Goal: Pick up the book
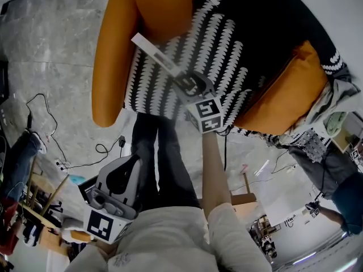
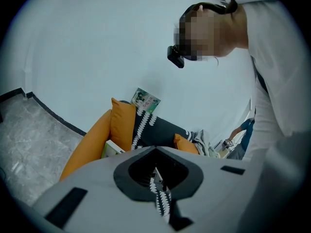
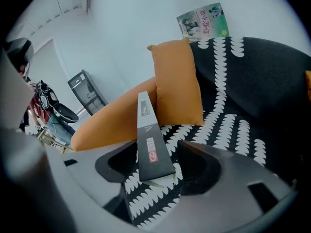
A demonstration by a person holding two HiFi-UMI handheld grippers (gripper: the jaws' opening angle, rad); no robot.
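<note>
The right gripper had its jaws spread wide around one dark book. The book stood between them without being pinched, and patterned fabric showed in the gap on either side of it. Its far end ran away from the gripper toward the orange arm of the one sofa. A second book, green-covered, was propped on the sofa's back, well beyond and above the right gripper. Two orange cushions stood on the sofa, one just past the dark book and the other farther off to the right. The left gripper, the second of the two, hung apart from the sofa with its jaws pressed together on nothing.
</note>
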